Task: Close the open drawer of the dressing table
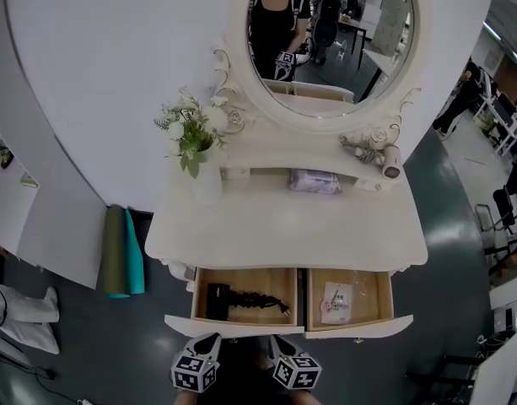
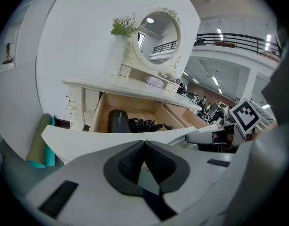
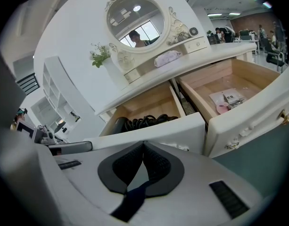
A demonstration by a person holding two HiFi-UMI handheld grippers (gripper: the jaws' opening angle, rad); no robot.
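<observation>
The white dressing table (image 1: 283, 230) has both drawers pulled out. The left drawer (image 1: 233, 325) holds a black hair dryer (image 1: 218, 299) with a coiled cord; the right drawer (image 1: 361, 327) holds a small packet and pink bits (image 1: 336, 302). My left gripper (image 1: 209, 339) and right gripper (image 1: 280, 341) hover side by side just in front of the left drawer's front panel, not touching it. In the left gripper view the left gripper (image 2: 144, 145) is shut on nothing, with the drawer front (image 2: 97, 138) just beyond. The right gripper (image 3: 143, 146) is likewise shut and empty before the drawer front (image 3: 158, 133).
On the tabletop stand a vase of flowers (image 1: 195, 146), a lilac pouch (image 1: 315, 181) and a white hair dryer (image 1: 383, 157) beneath the round mirror (image 1: 330, 36). Rolled green and teal mats (image 1: 123, 251) lean left of the table. Chairs and people are at the far right.
</observation>
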